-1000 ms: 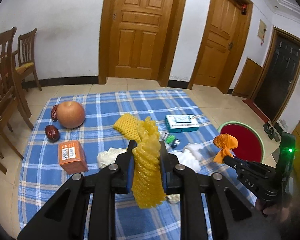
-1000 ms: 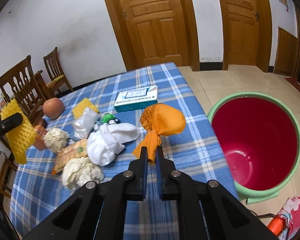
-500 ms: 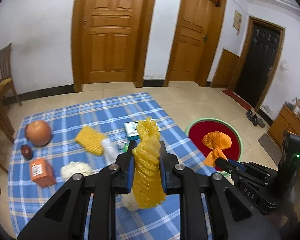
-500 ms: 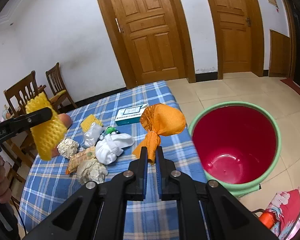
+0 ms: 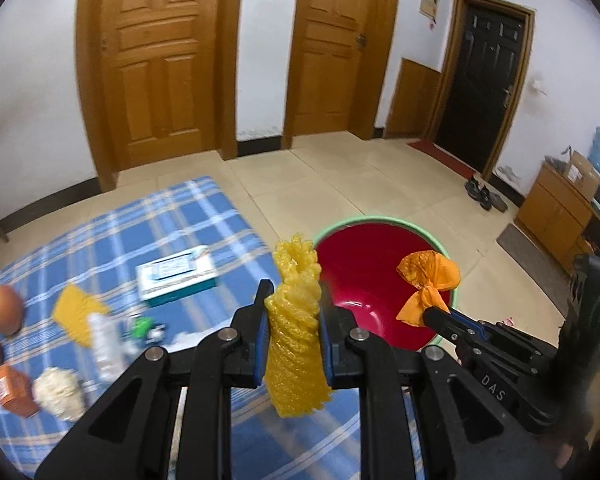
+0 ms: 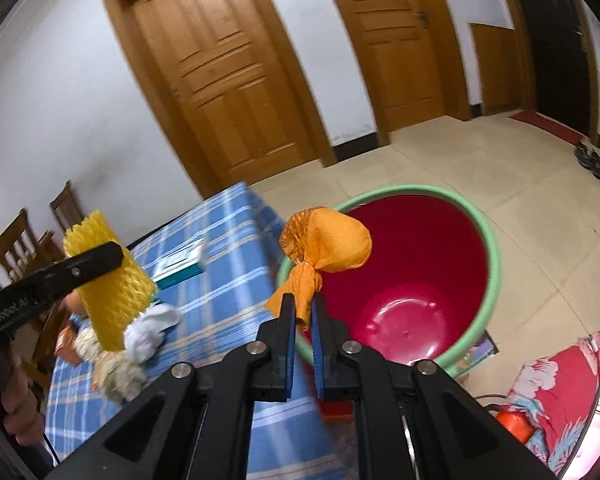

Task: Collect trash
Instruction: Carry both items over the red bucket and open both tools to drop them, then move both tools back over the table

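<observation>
Your right gripper (image 6: 301,308), lettered "DAS" on its body, pinches the knotted tail of a crinkly orange mesh bag (image 6: 327,245) over the red, green-rimmed bin (image 6: 490,276). Your left gripper (image 5: 292,312), marked "GenRobot", clamps a ribbed yellow foam fruit net (image 5: 296,332) above the blue plaid tablecloth (image 5: 100,240), near the teal box (image 5: 176,278).

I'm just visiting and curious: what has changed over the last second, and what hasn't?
Both grippers have swung away from the table toward the red bucket. The right gripper now holds its orange bag over the bucket's rim; the left gripper has carried its yellow foam net close beside the bucket. Neither has let go. The remaining litter and the teal box lie where they were.
</observation>
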Demonstrator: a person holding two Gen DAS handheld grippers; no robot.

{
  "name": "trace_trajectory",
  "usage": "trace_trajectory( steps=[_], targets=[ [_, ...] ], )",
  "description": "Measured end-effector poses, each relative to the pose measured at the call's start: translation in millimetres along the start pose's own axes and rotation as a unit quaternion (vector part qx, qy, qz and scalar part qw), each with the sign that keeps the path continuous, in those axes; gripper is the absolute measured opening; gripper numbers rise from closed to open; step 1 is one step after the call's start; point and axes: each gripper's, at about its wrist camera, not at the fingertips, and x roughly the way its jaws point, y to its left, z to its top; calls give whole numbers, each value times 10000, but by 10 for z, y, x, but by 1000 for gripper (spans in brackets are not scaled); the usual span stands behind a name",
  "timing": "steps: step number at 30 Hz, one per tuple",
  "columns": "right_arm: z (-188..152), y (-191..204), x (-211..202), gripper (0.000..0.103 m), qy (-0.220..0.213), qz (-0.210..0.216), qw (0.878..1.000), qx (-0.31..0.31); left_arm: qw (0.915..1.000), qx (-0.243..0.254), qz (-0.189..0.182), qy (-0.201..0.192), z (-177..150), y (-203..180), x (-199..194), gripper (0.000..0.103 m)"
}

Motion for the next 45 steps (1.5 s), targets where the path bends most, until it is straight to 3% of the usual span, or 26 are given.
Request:
trace_trajectory(
  steps=[10,20,24,26,28,35,45],
  targets=[
    [-46,-453,302,9,302,-300,9979,494,9979,173,-410,464,33,-438,816,20],
    [-72,-627,519,12,639,-250,9951,713,9951,155,-485,850,11,-469,1332,24],
    [-54,-609,524,16,669,-271,9951,672,9953,126,-389,875,-2,-458,1378,43],
    [-49,-596,527,25,684,-256,9950,684,9958,136,-343,841,-4,-440,1365,49],
    [-60,-607,531,33,698,-236,9947,714,9961,97,-370,796,12,-407,1337,51],
    [-72,-615,511,38,721,-228,9940,795,9975,100,-332,614,83,-396,1223,62],
    [-65,-523,351,45,604,-219,9956,688,9984,-12,-266,500,87,-282,918,62]
  ],
)
